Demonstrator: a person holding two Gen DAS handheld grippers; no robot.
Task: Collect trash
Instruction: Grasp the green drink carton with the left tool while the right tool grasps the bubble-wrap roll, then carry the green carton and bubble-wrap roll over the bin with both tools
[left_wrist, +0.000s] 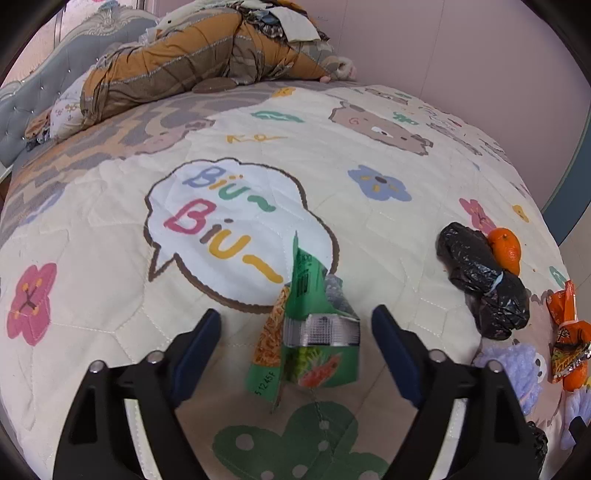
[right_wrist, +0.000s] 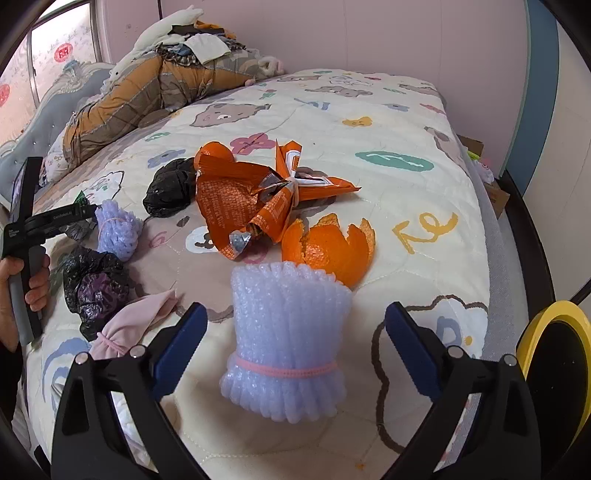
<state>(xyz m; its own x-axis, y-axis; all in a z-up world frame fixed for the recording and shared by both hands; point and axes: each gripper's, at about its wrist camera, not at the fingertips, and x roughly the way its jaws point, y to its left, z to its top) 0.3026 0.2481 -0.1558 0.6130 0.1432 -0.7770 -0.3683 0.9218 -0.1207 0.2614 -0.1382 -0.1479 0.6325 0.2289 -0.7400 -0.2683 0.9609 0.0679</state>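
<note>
Trash is seen scattered over the cartoon-printed quilted bed cover. Between the blue fingers of the left gripper, a crumpled green foil snack wrapper is found, lying on the cover in the gap with neither finger touching it; the fingers are spread wide apart. Beyond the right-hand finger of that gripper, a knotted black plastic bag is seen with an orange fruit touching its far side, and an orange snack wrapper lies further out to the right.

Between the fingers of the right gripper, a pale lilac foam fruit net bound with a pink elastic band is seen, resting on the cover; these fingers are likewise held wide apart and clear of it. Just ahead of the net an opened orange peel is placed, and further ahead a crumpled orange foil wrapper is spread. Left of the left-hand finger, a pink cloth pouch, a crinkled black bag and a second lilac foam net are seen.

Both grippers are held low, pointing forward along the bed. The left gripper's handle is seen gripped in a hand at the left edge of the right wrist view. A yellow-rimmed bin is seen right of the right-hand finger, beside the bed; its contents cannot be made out.
</note>
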